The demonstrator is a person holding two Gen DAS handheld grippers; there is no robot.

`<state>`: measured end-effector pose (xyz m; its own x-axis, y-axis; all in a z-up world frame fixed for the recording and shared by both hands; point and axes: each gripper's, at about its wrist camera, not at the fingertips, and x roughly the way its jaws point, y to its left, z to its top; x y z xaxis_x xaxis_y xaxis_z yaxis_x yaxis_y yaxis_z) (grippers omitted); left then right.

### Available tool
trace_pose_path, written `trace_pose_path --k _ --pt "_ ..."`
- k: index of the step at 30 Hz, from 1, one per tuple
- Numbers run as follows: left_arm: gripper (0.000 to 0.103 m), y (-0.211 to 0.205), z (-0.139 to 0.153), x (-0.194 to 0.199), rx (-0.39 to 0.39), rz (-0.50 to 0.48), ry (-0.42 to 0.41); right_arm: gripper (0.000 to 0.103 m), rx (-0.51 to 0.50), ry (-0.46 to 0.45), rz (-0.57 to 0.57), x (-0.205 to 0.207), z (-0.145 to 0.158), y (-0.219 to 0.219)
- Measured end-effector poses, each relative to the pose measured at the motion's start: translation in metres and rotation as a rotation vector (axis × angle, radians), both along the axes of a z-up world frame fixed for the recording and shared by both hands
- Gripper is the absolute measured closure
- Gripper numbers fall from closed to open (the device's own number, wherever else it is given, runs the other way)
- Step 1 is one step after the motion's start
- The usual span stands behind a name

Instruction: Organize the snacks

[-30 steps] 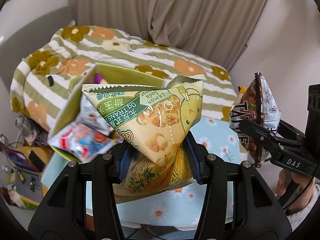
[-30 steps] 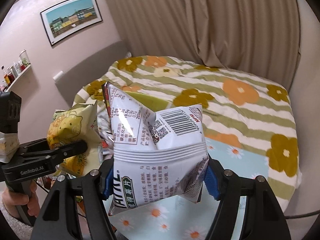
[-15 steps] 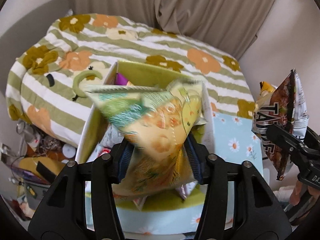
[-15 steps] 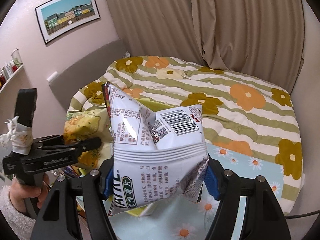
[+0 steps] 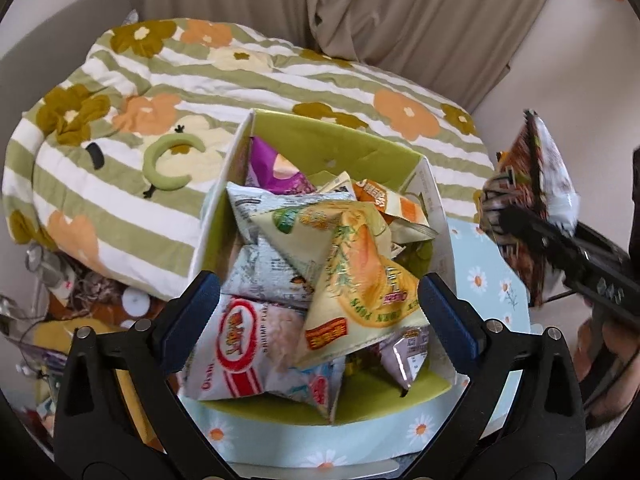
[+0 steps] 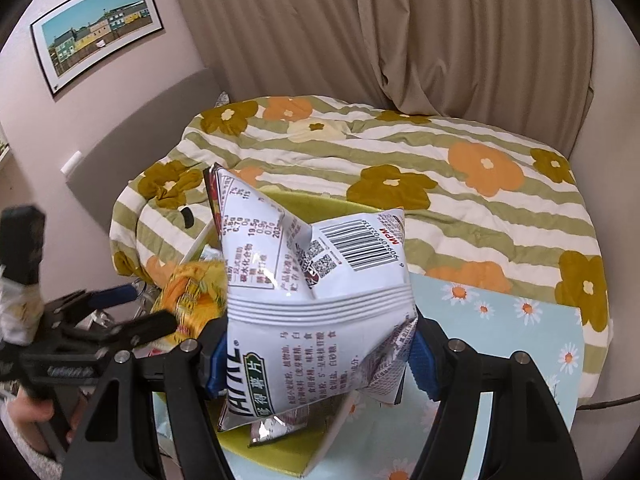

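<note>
A green open-topped box (image 5: pixel 328 148) stands on the daisy-print table and holds several snack bags. On top of the pile lies a yellow corn-pops bag (image 5: pixel 360 276), loose. My left gripper (image 5: pixel 320 296) hangs just above it, its jaws opening wide and its blue pads clear of the bag on both sides. My right gripper (image 6: pixel 320 360) is shut on a white chips bag (image 6: pixel 320 280) and holds it upright over the box's near right corner (image 6: pixel 280 456). From the left wrist view that bag (image 5: pixel 532 200) shows its brown side to the right of the box.
A bed with a green-striped floral quilt (image 5: pixel 280 80) lies right behind the box. The light blue daisy tablecloth (image 6: pixel 500 320) extends to the right. Clutter (image 5: pixel 60 280) sits low on the left. Curtains (image 6: pixel 400 40) and a framed picture (image 6: pixel 96 28) line the walls.
My left gripper moved over the box and its jaws spread; the yellow bag dropped onto the pile. My right gripper came nearer the box, its grip on the white bag unchanged.
</note>
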<state>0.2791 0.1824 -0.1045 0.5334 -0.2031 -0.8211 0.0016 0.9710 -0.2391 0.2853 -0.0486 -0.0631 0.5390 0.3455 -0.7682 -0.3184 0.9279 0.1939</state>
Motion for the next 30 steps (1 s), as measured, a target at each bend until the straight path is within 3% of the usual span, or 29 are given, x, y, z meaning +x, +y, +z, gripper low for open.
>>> trace_pose_path --k 7,11,15,21,30 --pt "0.004 0.005 0.009 -0.002 0.043 -0.021 -0.035 0.033 -0.002 0.047 -0.035 0.025 -0.01 0.018" --pt "0.004 0.006 0.005 -0.004 0.078 -0.042 -0.045 0.009 0.029 0.081 -0.085 0.032 -0.023 0.023" --pt "0.004 0.004 0.002 -0.01 0.098 -0.06 -0.055 0.002 0.085 0.063 -0.135 0.022 -0.024 0.013" --pt "0.004 -0.003 0.011 -0.03 0.098 -0.037 -0.081 0.001 0.086 0.034 -0.145 0.0 -0.013 0.004" --pt "0.004 -0.033 0.063 -0.098 0.12 -0.009 -0.208 0.001 0.083 -0.084 -0.142 -0.07 0.037 -0.028"
